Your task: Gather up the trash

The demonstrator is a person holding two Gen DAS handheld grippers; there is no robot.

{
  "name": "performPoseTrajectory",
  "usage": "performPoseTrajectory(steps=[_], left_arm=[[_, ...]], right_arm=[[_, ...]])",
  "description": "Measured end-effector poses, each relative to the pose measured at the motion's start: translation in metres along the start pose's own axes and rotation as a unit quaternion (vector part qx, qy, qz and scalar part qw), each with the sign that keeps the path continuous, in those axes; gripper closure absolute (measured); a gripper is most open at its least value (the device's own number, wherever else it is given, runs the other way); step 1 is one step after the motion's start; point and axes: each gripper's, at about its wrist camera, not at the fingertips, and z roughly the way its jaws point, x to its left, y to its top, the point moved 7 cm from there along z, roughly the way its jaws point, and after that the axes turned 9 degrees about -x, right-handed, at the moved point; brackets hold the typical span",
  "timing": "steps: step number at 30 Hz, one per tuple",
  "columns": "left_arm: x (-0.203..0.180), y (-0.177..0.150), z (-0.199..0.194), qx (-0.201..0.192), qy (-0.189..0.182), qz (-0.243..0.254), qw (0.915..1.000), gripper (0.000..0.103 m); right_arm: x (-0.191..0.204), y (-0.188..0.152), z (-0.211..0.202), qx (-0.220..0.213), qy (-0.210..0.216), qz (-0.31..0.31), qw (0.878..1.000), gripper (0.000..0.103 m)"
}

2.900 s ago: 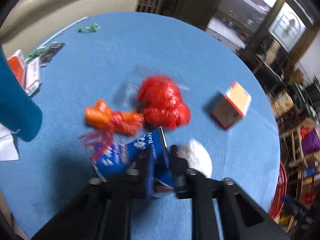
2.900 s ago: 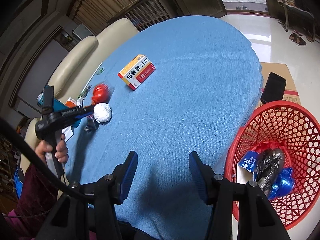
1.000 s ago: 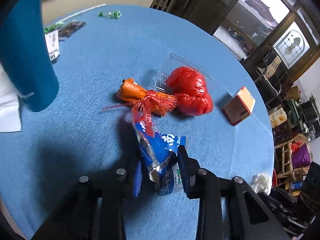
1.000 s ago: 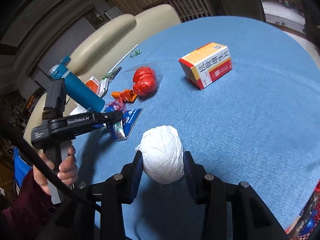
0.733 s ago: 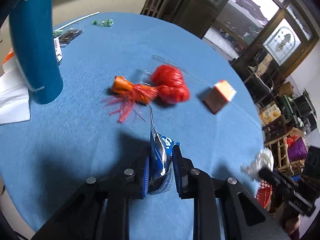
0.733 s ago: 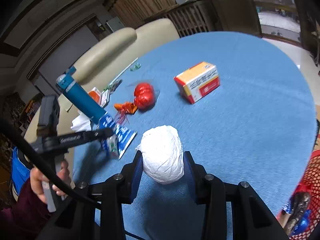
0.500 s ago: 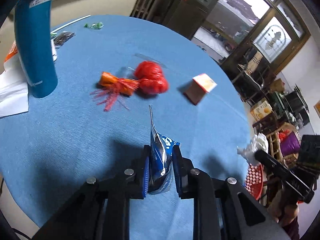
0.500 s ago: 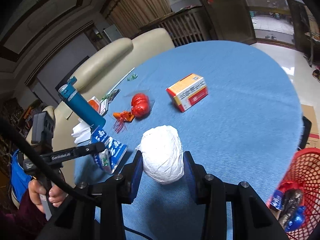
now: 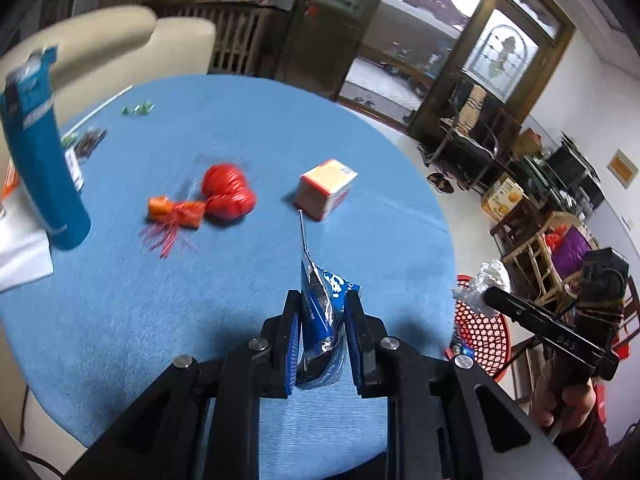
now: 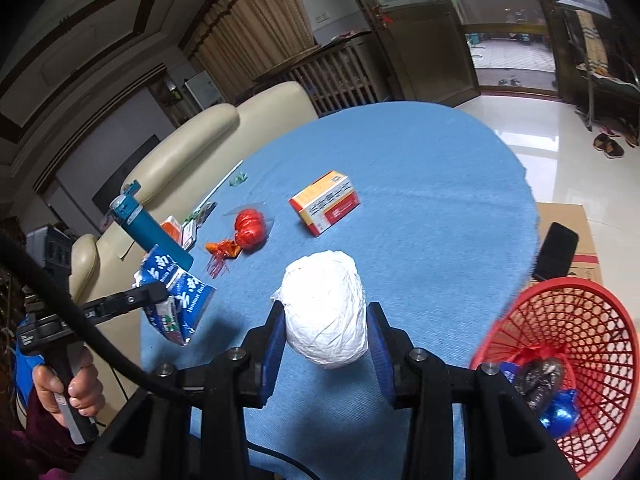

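Observation:
My left gripper (image 9: pixel 322 312) is shut on a blue and silver snack wrapper (image 9: pixel 320 304) and holds it above the blue table (image 9: pixel 240 140); the wrapper also shows in the right wrist view (image 10: pixel 176 296). My right gripper (image 10: pixel 326 332) is shut on a white crumpled paper ball (image 10: pixel 326 314), held above the table's edge; the ball also shows in the left wrist view (image 9: pixel 486 282). A red mesh trash basket (image 10: pixel 572 320) with several wrappers inside stands on the floor to the right. A red bag (image 9: pixel 228 190), an orange wrapper (image 9: pixel 176 212) and an orange and white box (image 9: pixel 326 186) lie on the table.
A blue bottle (image 9: pixel 40 152) stands at the table's left with white paper (image 9: pixel 20 244) and small packets beside it. A cream sofa (image 10: pixel 208 144) lies behind the table. A cardboard box (image 10: pixel 568 232) with a black phone (image 10: pixel 556 248) lies past the basket.
Both grippers have lifted and drawn back from the table with their loads. The right gripper has swung toward the red basket, which now shows larger in its view.

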Motion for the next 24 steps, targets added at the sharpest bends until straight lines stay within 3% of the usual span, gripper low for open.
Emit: performPoseTrajectory(steps=[12, 24], left_arm=[[-0.042, 0.016, -0.014, -0.030, 0.023, 0.068, 0.9970, 0.081], [-0.066, 0.019, -0.016, -0.037, 0.041, 0.104, 0.9930, 0.081]], right_arm=[[-0.019, 0.009, -0.026, -0.028, -0.006, 0.018, 0.999, 0.061], [-0.027, 0.012, -0.043, -0.046, -0.007, 0.025, 0.999, 0.061]])
